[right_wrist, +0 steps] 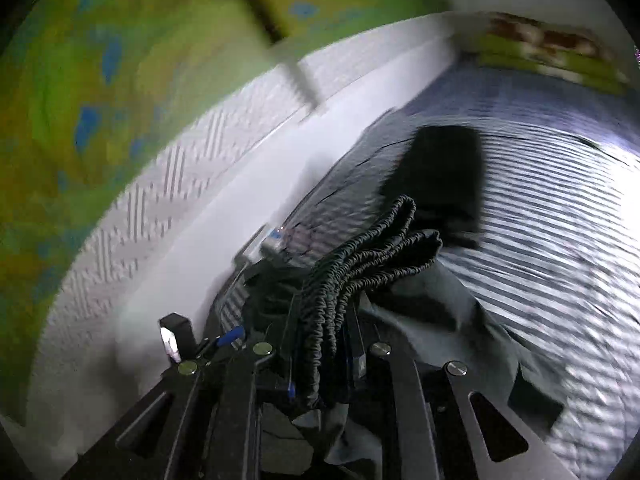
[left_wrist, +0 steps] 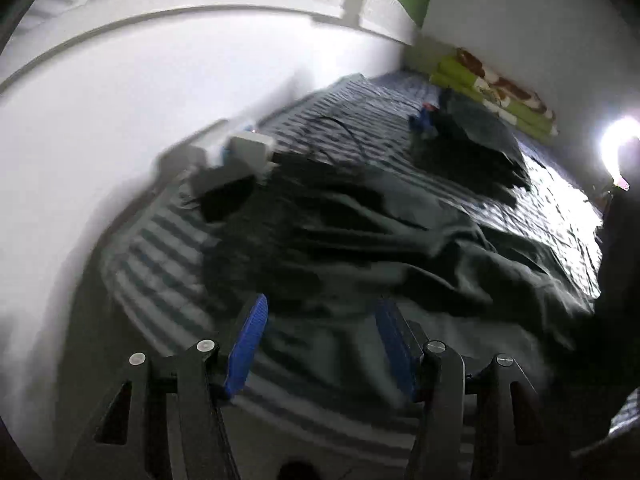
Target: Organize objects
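My right tool point(right_wrist: 320, 344) is clamped on the gathered elastic waistband point(right_wrist: 360, 256) of a dark grey garment point(right_wrist: 432, 320); several ruched layers are bunched between the blue pads, and the cloth trails down to the right onto the striped bed point(right_wrist: 560, 200). My left tool point(left_wrist: 320, 336) is wide, holding nothing, poised above the same garment where it lies spread and crumpled point(left_wrist: 360, 240) across the bed.

The main risk, as I judge it, is the waistband: the stack is thick and springy, so a layer could slip out of the pinch if I pull hard, and the folds would fall apart. The free cloth could also drag over the sheet and snag the black item point(right_wrist: 440, 168) lying further up the bed. Both views are blurred, so placing the left tool on a hem or corner would be guesswork; it could pinch the sheet along with the garment.
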The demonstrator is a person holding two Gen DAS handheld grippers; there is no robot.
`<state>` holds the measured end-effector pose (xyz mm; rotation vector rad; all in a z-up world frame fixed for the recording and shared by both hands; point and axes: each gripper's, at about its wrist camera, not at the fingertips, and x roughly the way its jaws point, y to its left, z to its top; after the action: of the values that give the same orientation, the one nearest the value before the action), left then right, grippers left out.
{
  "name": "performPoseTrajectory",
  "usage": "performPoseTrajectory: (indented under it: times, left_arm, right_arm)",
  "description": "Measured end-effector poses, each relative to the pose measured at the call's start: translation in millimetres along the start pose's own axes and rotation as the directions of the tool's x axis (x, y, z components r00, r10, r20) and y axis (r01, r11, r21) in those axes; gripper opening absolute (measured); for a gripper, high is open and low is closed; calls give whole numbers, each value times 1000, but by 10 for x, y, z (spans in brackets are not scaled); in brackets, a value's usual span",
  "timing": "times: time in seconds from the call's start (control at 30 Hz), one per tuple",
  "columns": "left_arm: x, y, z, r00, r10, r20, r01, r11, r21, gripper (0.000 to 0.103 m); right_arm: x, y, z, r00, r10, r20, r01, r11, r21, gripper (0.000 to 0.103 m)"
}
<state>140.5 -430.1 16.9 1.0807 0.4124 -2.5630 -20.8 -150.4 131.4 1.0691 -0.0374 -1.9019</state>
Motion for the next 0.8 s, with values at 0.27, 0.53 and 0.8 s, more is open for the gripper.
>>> performPoseTrajectory:
  times: [0.27, 0.53, 0.8]
  left_arm:
    - [-137, 522, 1, 999, -20, 42, 24, 995, -99, 60]
    - [-55, 686, 14, 999, -18, 36, 22, 990, -138, 60]
    - [-158, 525, 50, 997, -43, 70, 50, 993, -106, 60]
  right_arm:
    - [2153, 789, -64, 970, 52, -237, -67, 996, -53, 14]
    - [2992, 974, -284, 941, 6, -339, -40, 995, -93, 20]
    - [2933, 1028, 65, 895, 111, -431, -152, 986, -62, 43]
